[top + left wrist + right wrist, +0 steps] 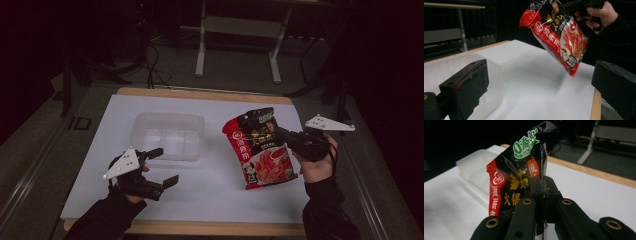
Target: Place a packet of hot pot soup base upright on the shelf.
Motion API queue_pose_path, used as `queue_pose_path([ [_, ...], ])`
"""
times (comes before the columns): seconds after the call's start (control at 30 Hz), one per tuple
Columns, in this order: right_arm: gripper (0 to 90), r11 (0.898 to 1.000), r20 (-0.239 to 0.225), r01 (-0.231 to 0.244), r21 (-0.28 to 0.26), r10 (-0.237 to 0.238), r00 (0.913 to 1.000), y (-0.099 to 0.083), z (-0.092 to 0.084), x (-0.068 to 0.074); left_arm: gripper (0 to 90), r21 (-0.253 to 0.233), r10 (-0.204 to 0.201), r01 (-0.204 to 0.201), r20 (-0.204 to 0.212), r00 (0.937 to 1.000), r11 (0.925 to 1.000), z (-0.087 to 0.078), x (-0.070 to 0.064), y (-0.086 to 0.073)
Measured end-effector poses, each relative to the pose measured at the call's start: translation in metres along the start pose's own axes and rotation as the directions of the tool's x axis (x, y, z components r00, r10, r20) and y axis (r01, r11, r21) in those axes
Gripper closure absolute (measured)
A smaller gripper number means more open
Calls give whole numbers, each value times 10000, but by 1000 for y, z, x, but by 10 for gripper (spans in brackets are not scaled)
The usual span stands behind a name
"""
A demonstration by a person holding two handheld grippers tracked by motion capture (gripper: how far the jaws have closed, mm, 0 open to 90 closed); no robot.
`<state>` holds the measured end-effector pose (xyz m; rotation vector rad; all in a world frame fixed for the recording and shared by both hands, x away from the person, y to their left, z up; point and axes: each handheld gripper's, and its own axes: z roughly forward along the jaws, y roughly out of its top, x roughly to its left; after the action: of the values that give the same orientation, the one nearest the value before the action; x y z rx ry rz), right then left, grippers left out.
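- Right gripper (278,133): held in the person's right hand (316,167) at the right side of the worktop (215,195); its jaws are closed tight on the upper edge of a sauce packet (261,148). In the right gripper view the two black jaws meet on the crumpled foil near the packet's top corner, just below a green label.
- Sauce packet: a red and black pouch with yellow lettering and a picture of red food on its front. In the left gripper view it (559,32) hangs tilted in the air, clear of the white surface, its lower corner pointing down toward the worktop.
- Left gripper (167,167): held in the person's left hand at the front left of the worktop; its jaws stand wide apart with nothing between them. In the left gripper view the two black pads sit at the far left and far right of the frame, the worktop showing between them.
- Clear plastic container (170,135): a translucent, rectangular tub resting on the worktop, behind the left gripper and to the left of the sauce packet, apart from both.
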<state>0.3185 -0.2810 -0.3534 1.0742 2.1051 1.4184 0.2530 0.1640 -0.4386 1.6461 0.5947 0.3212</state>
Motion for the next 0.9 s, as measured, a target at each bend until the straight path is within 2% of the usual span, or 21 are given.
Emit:
queue_pose_path([
  [0.03, 890, 10000, -145, 42, -90, -43, 9999, 2, -1, 4, 12, 125, -88, 85, 229, 9997, 9999, 6, 1, 4],
  [0.13, 890, 9991, -472, 264, -331, -280, 9985, 10, -4, 15, 32, 388, -150, 130, 520, 9985, 9992, 22, 3, 12],
  [0.27, 890, 9969, -892, 481, -625, -536, 9946, 17, -6, 29, 48, 353, -166, 139, 771, 9969, 9993, 41, 4, 24],
  [0.37, 890, 9946, -1223, 800, -659, -876, 9886, 22, -6, 42, 104, 280, -97, 67, 1078, 9941, 9996, 51, 4, 34],
  [0.5, 890, 9929, -1500, 940, -731, -1041, 9832, 25, -4, 53, 143, 171, -253, 232, 1334, 9907, 9996, 65, 6, 44],
  [0.6, 890, 9915, -1734, 1057, -765, -1176, 9778, 27, -1, 60, 151, 226, -126, 96, 1371, 9905, 9997, 73, 6, 50],
  [0.63, 890, 9911, -1783, 1112, -728, -1227, 9763, 27, 0, 61, 153, 230, -116, 82, 1503, 9886, 9997, 76, 6, 52],
  [0.8, 889, 9906, -2051, 1267, -523, -1348, 9694, 25, 8, 67, 274, 248, 22, -67, 1772, 9842, 9997, 81, 4, 56],
  [0.9, 889, 9897, -2151, 1365, -423, -1425, 9661, 21, 12, 70, 419, 288, 146, -204, 1876, 9821, 9994, 81, 3, 58],
])
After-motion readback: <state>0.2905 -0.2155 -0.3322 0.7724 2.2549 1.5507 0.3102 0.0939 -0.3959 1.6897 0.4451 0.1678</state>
